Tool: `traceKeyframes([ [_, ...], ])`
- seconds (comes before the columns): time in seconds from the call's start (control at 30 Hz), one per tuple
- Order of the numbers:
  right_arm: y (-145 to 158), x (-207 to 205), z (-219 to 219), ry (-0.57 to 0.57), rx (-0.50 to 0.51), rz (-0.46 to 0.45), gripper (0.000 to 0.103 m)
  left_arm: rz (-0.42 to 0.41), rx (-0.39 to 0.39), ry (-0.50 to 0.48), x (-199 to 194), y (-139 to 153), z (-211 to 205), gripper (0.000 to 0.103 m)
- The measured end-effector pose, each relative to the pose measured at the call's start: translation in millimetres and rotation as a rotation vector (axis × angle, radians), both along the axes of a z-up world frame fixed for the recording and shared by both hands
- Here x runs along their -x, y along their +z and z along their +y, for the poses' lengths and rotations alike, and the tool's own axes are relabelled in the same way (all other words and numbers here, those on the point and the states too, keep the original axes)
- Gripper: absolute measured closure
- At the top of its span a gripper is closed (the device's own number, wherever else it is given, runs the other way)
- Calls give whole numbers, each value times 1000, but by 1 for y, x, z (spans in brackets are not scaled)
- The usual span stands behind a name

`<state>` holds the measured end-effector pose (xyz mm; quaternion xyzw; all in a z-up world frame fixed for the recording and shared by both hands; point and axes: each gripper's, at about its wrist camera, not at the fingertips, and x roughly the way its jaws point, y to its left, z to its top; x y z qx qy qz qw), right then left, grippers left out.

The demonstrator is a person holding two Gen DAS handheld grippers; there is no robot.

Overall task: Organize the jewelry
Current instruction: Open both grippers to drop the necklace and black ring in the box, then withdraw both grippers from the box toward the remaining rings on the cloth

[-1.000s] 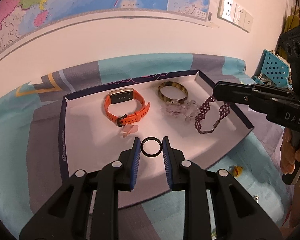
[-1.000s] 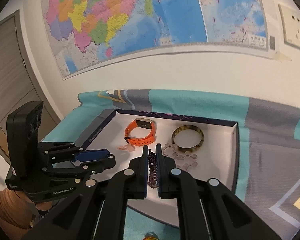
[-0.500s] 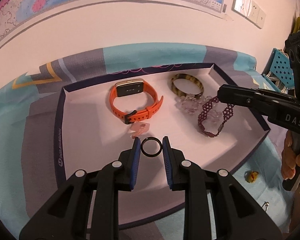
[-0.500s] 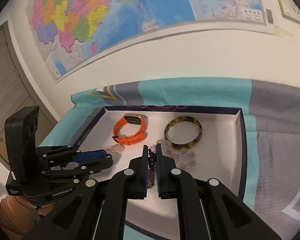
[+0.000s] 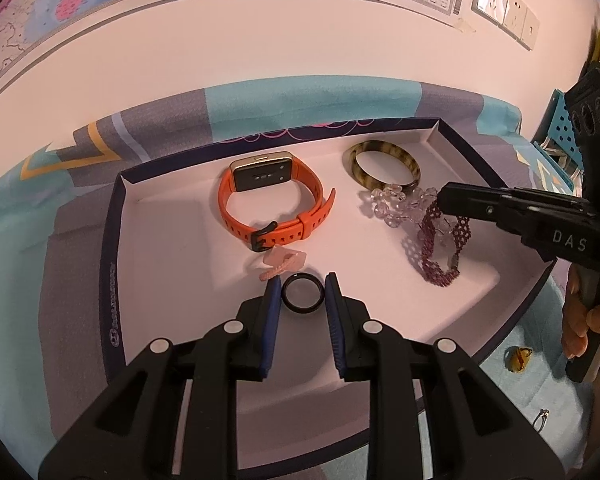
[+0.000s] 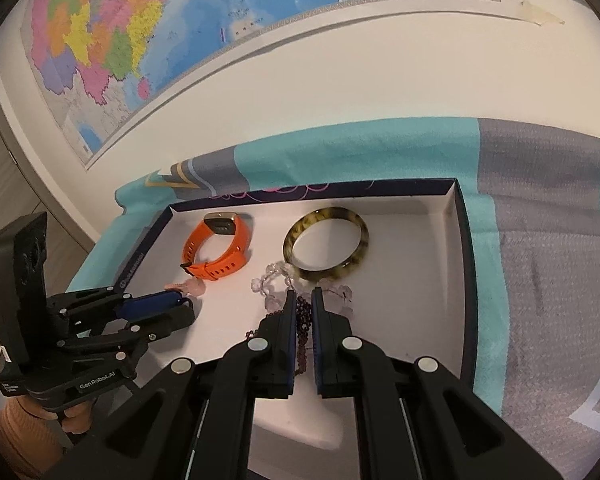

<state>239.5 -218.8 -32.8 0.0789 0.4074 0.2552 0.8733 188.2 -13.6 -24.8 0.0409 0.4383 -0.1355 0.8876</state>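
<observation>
A white tray [image 5: 172, 240] with a dark rim holds an orange watch [image 5: 272, 204], a tortoiseshell bangle [image 5: 382, 164], a clear bead bracelet [image 5: 392, 204] and a small pink piece [image 5: 284, 264]. My left gripper [image 5: 302, 294] is shut on a black ring [image 5: 302, 298] and holds it low over the tray, just in front of the pink piece. My right gripper [image 6: 301, 310] is shut on a purple beaded bracelet [image 6: 303, 320], which hangs onto the tray floor [image 5: 440, 256]. The right gripper also shows in the left wrist view [image 5: 444, 200].
The tray [image 6: 456, 264] rests on a teal and grey cloth [image 6: 540, 280] against a wall with a map. A small yellow item [image 5: 518, 358] and a tiny metal piece [image 5: 540, 418] lie on the cloth right of the tray.
My left gripper has moved forward and down over the tray with the ring. My right gripper has moved in and lowered, keeping the purple bracelet; the bracelet has bunched up on the tray.
</observation>
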Motion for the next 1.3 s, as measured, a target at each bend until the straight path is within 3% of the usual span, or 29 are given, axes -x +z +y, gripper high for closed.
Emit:
traceKeyframes([
  [0.23,-4,-2,1,-15,21,7,93,-5,0,0,1,0,0,79],
  [0.4,-1,-1,0,-34,40,-5,85,-28,4,5,7,8,1,63],
  [0.5,2,1,-4,-41,34,-11,85,-47,14,15,13,15,6,61],
  [0.67,11,10,-8,-47,26,-32,75,-90,27,25,32,28,14,56],
  [0.9,27,35,-5,2,36,-69,69,-130,69,19,63,42,26,53],
  [1.3,37,93,-10,62,41,-96,60,-123,99,10,110,34,34,52],
])
